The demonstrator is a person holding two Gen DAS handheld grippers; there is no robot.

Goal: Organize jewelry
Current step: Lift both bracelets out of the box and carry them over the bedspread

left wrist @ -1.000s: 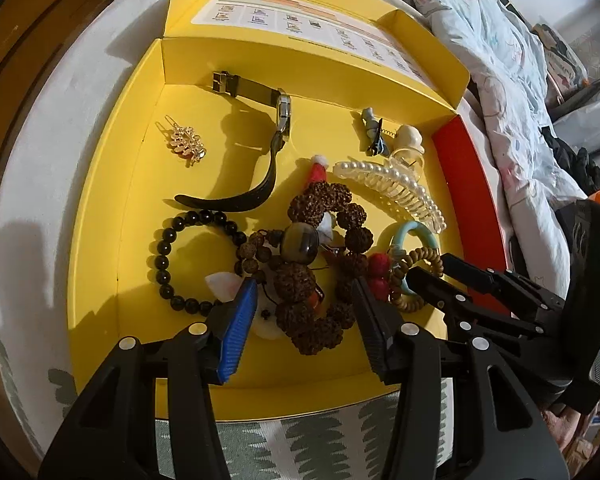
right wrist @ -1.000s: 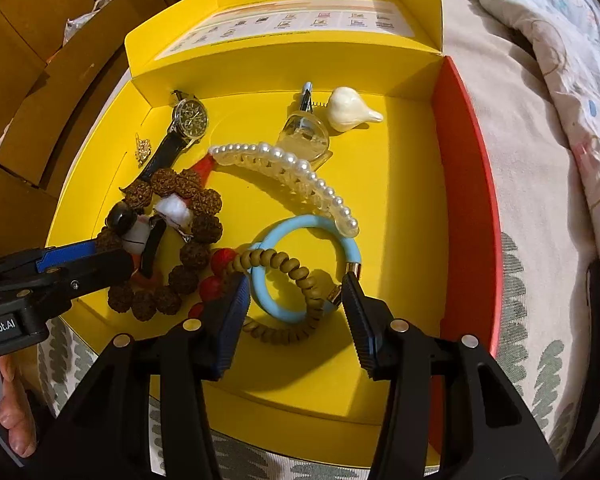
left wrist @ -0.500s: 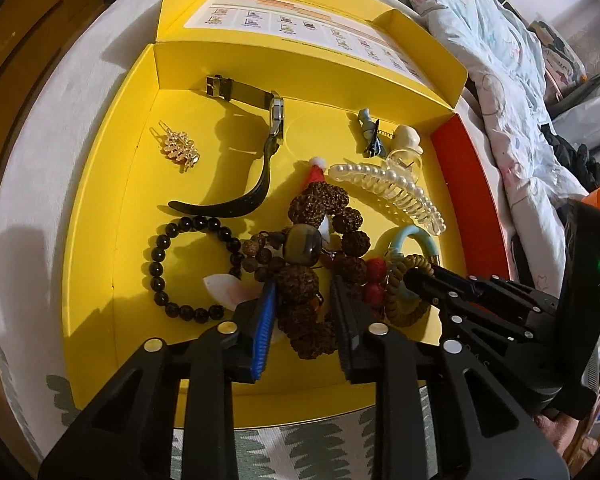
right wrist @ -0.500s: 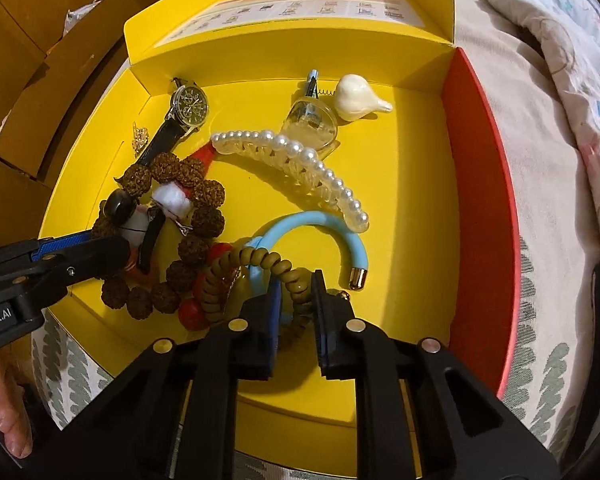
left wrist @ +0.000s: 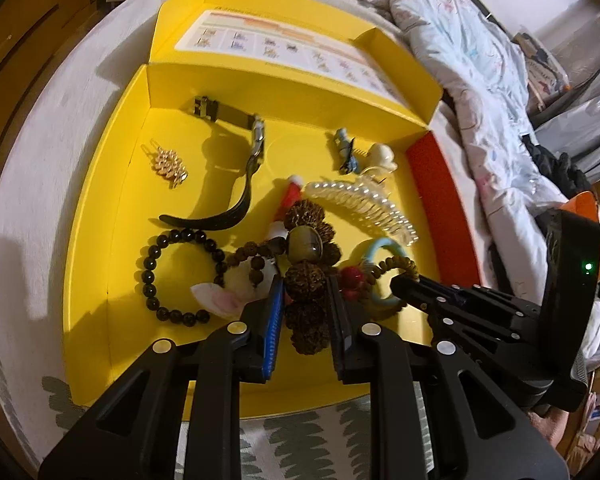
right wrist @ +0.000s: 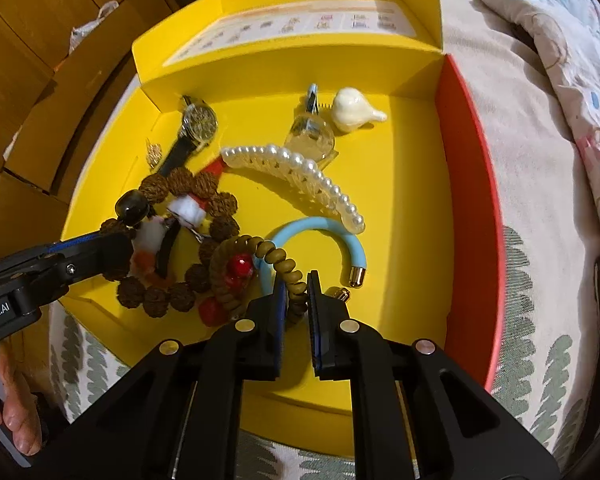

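Observation:
A yellow box (left wrist: 96, 240) on the bed holds tangled jewelry. My left gripper (left wrist: 304, 300) is shut on a brown rudraksha bead bracelet (left wrist: 306, 280) with a large glossy bead (left wrist: 304, 242). My right gripper (right wrist: 296, 292) is shut on an olive coil hair tie (right wrist: 276, 258), lifted off the floor near red beads (right wrist: 240, 268). The coil also shows in the left wrist view (left wrist: 396, 266). A light blue bangle (right wrist: 320, 228) lies just beyond it. The right gripper also shows in the left wrist view (left wrist: 400, 284).
In the box: a black bead bracelet (left wrist: 156, 276), a watch (right wrist: 198, 126), a gold brooch (left wrist: 168, 164), a pearl hair claw (right wrist: 300, 170), a white shell-shaped piece (right wrist: 352, 110), a small glass bottle (right wrist: 310, 140). The box has a red right wall (right wrist: 472, 160).
Both grippers closed: the left onto the rudraksha bracelet, the right onto the coil hair tie. Both have since lifted slightly, pulling their pieces up.

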